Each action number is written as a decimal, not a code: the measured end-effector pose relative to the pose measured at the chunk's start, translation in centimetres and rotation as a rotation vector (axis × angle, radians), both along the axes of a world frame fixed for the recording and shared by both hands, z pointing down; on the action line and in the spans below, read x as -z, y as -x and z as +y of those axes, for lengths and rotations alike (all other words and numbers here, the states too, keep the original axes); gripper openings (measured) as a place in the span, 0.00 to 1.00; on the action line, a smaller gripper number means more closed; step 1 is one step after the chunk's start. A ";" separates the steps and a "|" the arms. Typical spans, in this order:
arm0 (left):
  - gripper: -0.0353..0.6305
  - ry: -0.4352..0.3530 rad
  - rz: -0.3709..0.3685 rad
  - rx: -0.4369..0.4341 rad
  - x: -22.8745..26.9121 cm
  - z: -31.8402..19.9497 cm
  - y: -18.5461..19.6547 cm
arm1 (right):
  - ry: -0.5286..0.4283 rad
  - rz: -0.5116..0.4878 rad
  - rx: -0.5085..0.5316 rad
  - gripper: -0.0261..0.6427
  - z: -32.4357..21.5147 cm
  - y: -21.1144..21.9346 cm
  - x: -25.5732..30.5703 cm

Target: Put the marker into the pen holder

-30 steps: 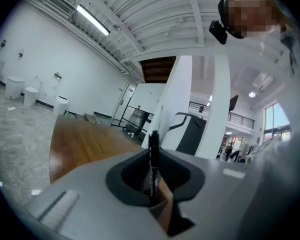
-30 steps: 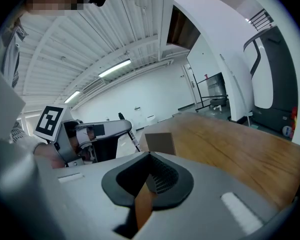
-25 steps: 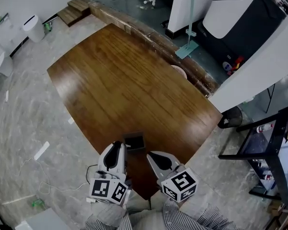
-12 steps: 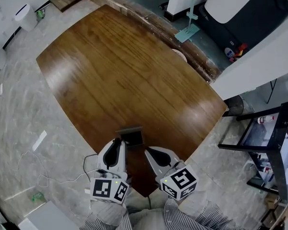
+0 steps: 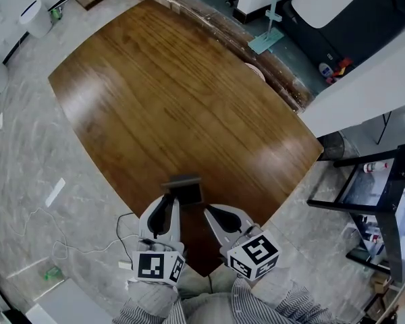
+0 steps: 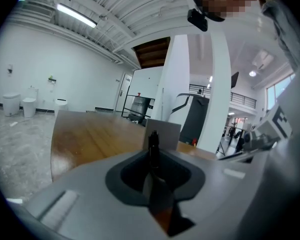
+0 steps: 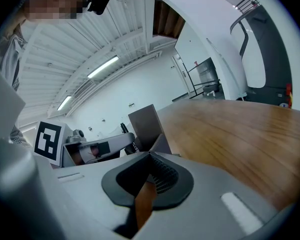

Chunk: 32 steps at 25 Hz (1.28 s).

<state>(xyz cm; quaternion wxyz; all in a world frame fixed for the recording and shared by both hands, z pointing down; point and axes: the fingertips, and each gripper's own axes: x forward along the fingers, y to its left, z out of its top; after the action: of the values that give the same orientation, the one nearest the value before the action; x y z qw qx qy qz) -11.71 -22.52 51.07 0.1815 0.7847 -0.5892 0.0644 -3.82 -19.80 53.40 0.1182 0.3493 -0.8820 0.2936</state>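
A grey square pen holder (image 5: pixel 185 189) stands near the front corner of the brown wooden table (image 5: pixel 175 100). My left gripper (image 5: pixel 167 202) sits just left of it, shut on a black marker (image 6: pixel 153 146) that stands upright between the jaws. In the left gripper view the pen holder (image 6: pixel 165 133) rises right behind the marker. My right gripper (image 5: pixel 210 212) is just right of the holder, shut with nothing in it. The right gripper view shows the pen holder (image 7: pixel 146 125) ahead to the left, with the left gripper (image 7: pixel 97 146) beside it.
The table's front corner lies under both grippers, with marble floor (image 5: pixel 47 181) on either side. A black shelf cart (image 5: pixel 374 201) stands at the right. A white bin (image 5: pixel 37 17) is at the far left and cables (image 5: pixel 67 248) lie on the floor.
The head view has tilted a little, so the table sits higher in the picture. Both grippers stay by the pen holder, jaws unchanged.
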 end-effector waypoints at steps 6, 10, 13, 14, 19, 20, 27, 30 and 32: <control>0.14 0.001 0.011 0.005 0.0 0.1 0.0 | 0.002 -0.002 -0.002 0.04 0.1 -0.1 0.1; 0.14 0.005 0.017 -0.001 0.1 0.2 -0.2 | 0.002 -0.004 0.001 0.04 0.2 0.1 0.2; 0.15 0.006 0.021 -0.001 0.0 0.1 -0.2 | 0.005 -0.008 0.001 0.04 0.3 0.1 0.2; 0.15 0.007 0.023 0.000 0.0 0.1 -0.2 | 0.005 -0.010 0.000 0.04 0.4 0.2 0.2; 0.19 0.010 0.035 0.009 0.1 0.3 0.2 | 0.001 -0.013 0.004 0.04 0.7 0.4 0.4; 0.19 0.010 0.038 0.010 0.1 0.4 0.3 | 0.000 -0.013 0.005 0.04 0.7 0.4 0.4; 0.20 -0.010 0.062 0.004 1.6 1.0 0.3 | -0.031 -0.015 0.001 0.04 0.8 0.6 1.9; 0.20 -0.013 0.079 -0.005 2.4 1.5 -0.1 | -0.058 -0.015 0.007 0.04 0.7 0.8 3.0; 0.19 -0.014 0.085 -0.007 3.0 2.2 -0.4 | -0.081 -0.013 0.015 0.04 0.8 0.8 3.9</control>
<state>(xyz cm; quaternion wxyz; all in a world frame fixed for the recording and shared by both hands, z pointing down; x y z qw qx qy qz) -11.33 -20.31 48.08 0.2009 0.7898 -0.5788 0.0275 -4.64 -18.98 49.50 0.1006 0.3452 -0.8964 0.2591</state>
